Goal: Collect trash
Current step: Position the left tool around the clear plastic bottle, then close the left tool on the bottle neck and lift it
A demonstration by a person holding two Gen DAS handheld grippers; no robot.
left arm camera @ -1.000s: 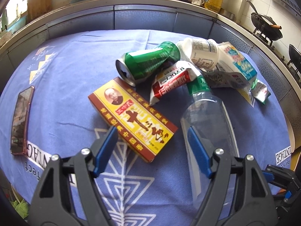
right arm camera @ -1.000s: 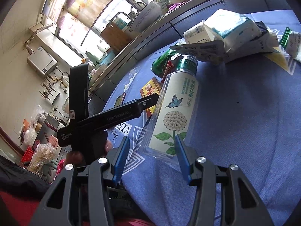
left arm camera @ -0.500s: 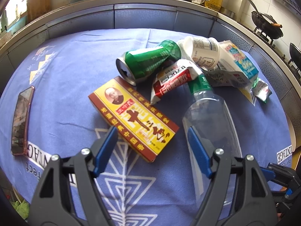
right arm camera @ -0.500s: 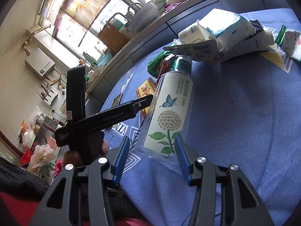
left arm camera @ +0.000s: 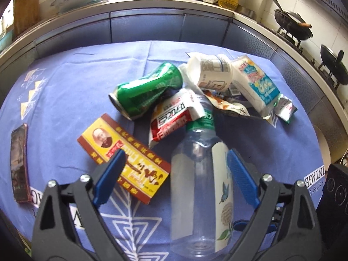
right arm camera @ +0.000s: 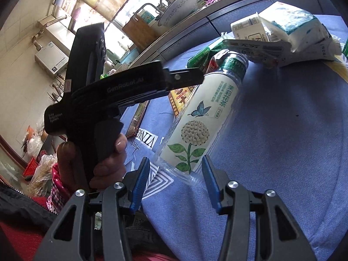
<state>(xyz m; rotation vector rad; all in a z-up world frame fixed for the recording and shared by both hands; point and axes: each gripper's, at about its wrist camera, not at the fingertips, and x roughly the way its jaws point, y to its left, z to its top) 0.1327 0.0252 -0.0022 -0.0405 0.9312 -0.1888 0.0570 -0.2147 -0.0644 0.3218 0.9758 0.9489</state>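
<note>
- Since the earlier frame, left gripper jaws have just been opening, straddling the clear plastic tea bottle on the blue-clothed table.
- Right gripper, released, waits near the bottle's base.
- Step: first pickup; next, close on the bottle.

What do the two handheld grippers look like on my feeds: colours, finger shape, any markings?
Both the left gripper and the right gripper have black plastic scissor-style fingers with triangular cut-outs, silver screws and blue pads. In the right wrist view the left one shows a black pistol-grip body printed "GenRobot.AI" and "Data Acquisition System". No cables visible.
</note>
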